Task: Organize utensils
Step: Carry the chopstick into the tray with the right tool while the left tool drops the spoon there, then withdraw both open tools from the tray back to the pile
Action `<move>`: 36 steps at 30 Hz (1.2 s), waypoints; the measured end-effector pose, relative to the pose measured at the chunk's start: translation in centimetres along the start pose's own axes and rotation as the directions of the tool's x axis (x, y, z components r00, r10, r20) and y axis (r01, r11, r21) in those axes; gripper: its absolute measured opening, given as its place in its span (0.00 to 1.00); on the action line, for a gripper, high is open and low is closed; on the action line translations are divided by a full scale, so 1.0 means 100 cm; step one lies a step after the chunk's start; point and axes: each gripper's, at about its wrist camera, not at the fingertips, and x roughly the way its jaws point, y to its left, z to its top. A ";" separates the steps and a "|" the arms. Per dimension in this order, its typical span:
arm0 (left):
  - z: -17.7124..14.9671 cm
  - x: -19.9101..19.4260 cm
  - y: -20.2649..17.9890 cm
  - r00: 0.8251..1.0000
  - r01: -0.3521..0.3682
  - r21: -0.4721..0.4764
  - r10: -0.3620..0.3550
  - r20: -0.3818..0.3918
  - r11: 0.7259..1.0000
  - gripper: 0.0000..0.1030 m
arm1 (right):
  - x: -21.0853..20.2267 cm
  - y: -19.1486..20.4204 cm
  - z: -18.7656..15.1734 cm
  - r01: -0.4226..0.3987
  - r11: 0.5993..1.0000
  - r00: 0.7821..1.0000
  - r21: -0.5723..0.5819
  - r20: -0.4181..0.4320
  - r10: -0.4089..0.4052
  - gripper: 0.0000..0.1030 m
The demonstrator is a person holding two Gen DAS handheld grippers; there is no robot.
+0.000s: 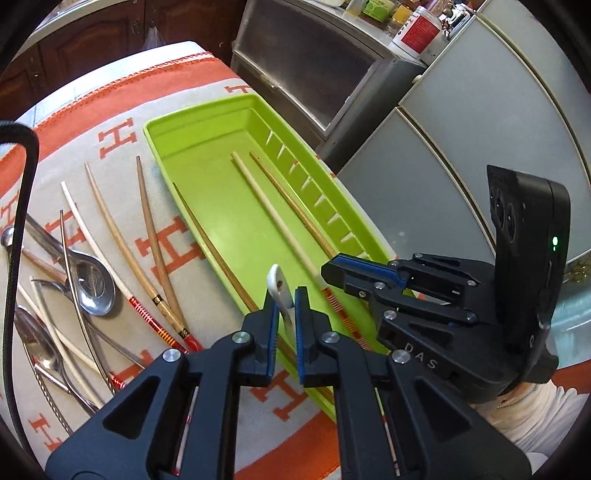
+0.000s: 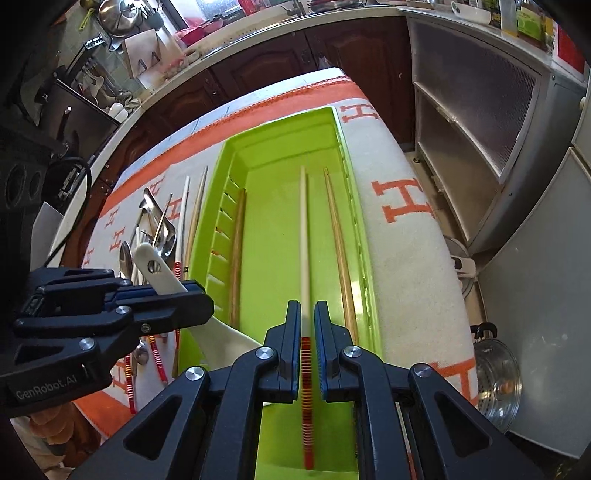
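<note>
Open tray floor ahead of both tongs

Beyond the left tongs point(image 1: 287, 300), the green tray point(image 1: 207, 155) lies mostly bare; three chopsticks point(image 1: 271, 214) cross it, apparently flat.

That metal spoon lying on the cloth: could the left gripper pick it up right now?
Probably not yet: the left gripper is already shut on a white spoon above the green tray. Nothing covers the metal spoon.

Home kitchen, dark wood cabinets point(image 2: 258, 62), worktop with pots point(image 2: 118, 18), fridge point(image 1: 480, 122), steamer pot point(image 2: 496, 373)
</note>
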 end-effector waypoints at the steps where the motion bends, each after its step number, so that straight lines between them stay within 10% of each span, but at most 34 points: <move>1: -0.002 -0.002 0.001 1.000 -0.003 -0.005 0.003 0.006 1.000 0.04 | 0.000 0.000 0.001 -0.006 1.000 1.000 0.006 0.000 0.006 0.12; 11: -0.024 -0.027 0.012 0.994 -0.093 -0.077 0.096 0.048 0.993 0.15 | -0.027 0.011 -0.013 -0.068 0.997 0.997 0.025 0.031 0.067 0.25; 15: -0.026 -0.032 0.015 0.991 -0.110 -0.105 0.116 0.060 0.988 0.40 | -0.040 0.016 -0.016 -0.076 0.997 0.996 0.019 0.050 0.075 0.25; 36: -0.072 -0.104 0.041 0.964 -0.162 -0.195 0.197 0.177 0.967 0.41 | -0.082 0.084 -0.028 -0.148 0.982 0.985 -0.115 0.072 0.157 0.25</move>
